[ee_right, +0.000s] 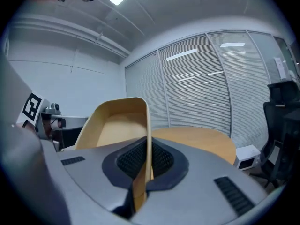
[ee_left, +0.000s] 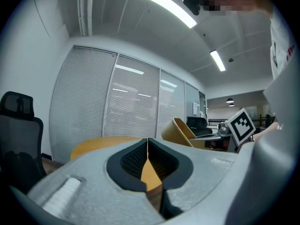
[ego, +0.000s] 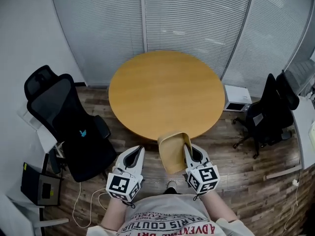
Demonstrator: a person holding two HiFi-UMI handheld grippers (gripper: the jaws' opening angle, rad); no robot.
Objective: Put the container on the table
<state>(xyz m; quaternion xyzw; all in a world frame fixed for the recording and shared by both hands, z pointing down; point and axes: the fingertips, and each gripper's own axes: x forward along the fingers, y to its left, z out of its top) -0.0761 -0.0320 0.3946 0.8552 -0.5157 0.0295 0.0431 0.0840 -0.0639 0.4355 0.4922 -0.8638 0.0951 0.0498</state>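
The right gripper (ego: 187, 150) has its jaws closed on one side wall of the tan container (ego: 173, 152). In the right gripper view the thin wall runs up between the two dark pads, and the open bowl of the container spreads to the left of those jaws and rises above them, tilted on its side. The left gripper (ego: 141, 150) has its jaws closed with nothing between them, and their tips meet in the left gripper view. The container sits to the right of those jaws, apart from them and level with them. The round wooden desk (ego: 167, 90) lies ahead of both pairs of jaws. In the head view the container's far rim reaches the desk's near edge, though I cannot tell whether it is over the desk. A black office chair (ego: 69, 124) stands off to the left of the left jaws.
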